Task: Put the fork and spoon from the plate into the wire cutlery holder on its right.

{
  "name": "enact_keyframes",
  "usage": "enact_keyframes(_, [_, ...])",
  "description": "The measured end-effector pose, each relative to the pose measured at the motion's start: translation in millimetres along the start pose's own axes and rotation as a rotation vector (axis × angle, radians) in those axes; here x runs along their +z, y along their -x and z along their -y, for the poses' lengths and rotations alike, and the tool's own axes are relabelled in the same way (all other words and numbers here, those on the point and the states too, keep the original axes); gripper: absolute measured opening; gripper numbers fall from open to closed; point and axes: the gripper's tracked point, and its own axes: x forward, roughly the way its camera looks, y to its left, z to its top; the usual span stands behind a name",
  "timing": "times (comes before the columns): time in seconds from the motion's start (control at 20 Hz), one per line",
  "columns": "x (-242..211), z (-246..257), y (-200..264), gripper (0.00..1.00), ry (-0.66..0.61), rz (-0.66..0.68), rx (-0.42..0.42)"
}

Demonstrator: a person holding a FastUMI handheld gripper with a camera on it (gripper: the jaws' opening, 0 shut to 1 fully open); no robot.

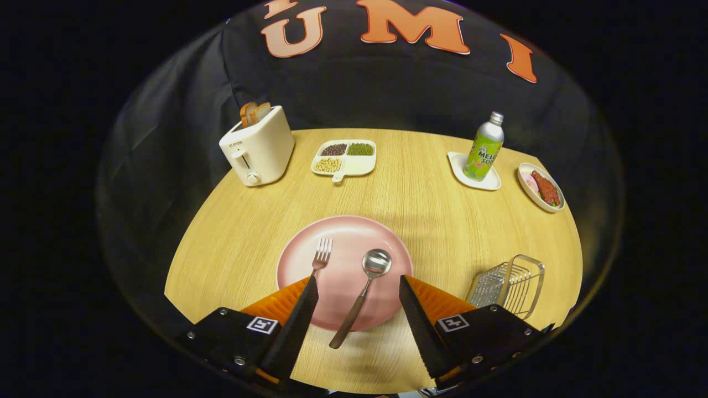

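Observation:
A pink plate [345,232] lies on the wooden table just ahead of my fingers. On it rests a metal fork [322,254], its tines pointing away and its handle hidden behind my left finger. Beside the fork lies a spoon [365,282] with a dark handle that sticks out over the plate's near rim, between my fingers. The wire cutlery holder [511,284] stands to the right of the plate, just beyond my right finger. My gripper [358,278] is open above the plate's near half, holding nothing.
A white toaster [259,146] with bread stands at the far left. A divided dish of beans [345,157] sits beyond the plate. At the far right are a green bottle [485,146] on a white coaster and a small bowl of food [541,187].

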Motion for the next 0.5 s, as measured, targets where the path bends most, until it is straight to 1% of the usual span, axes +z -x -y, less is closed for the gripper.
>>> enact_keyframes(0.15, [-17.8, -0.1, -15.1, 0.82, -0.010, -0.070, -0.006])
enact_keyframes(0.25, [-28.7, 3.1, -25.1, 0.78, -0.011, -0.119, -0.024])
enact_keyframes(0.4, [-39.7, 4.6, -40.9, 0.74, -0.031, -0.198, -0.028])
enact_keyframes(0.5, [-44.7, 5.6, -48.6, 0.68, -0.047, -0.240, -0.035])
